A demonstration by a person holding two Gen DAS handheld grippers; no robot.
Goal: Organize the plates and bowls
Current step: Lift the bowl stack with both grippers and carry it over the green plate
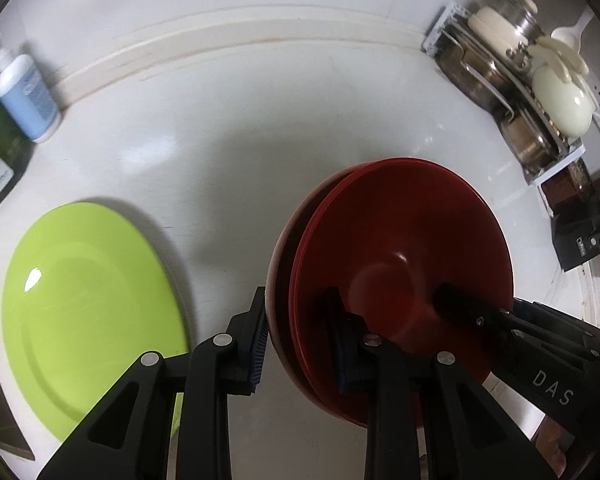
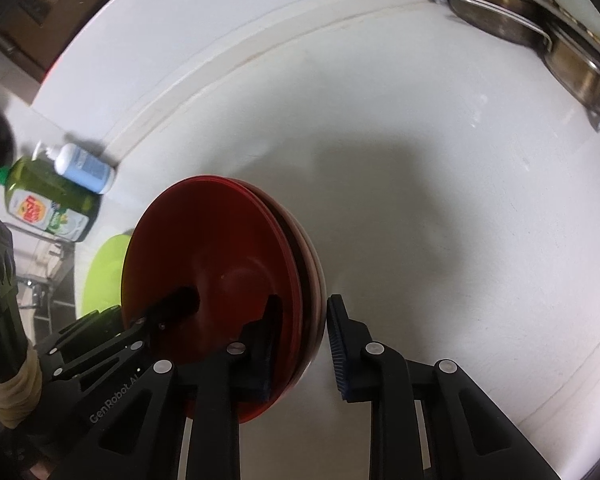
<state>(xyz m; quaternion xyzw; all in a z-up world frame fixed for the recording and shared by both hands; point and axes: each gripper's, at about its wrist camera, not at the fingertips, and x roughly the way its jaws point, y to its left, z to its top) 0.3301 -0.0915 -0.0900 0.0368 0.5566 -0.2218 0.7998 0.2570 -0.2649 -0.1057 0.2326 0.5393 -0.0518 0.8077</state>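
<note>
Straddling opposite rims of the nested red bowls (image 1: 396, 272), lower centre, left gripper (image 1: 300, 344) and right gripper (image 2: 302, 344) both stand part-open, not clamped, apparently to steady the stack; green plate (image 1: 88, 304) lies lower left.

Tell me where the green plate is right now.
The green plate lies flat on the white counter at lower left in the left wrist view, left of the stacked red bowls and nearer than the blue pump bottle.
</note>
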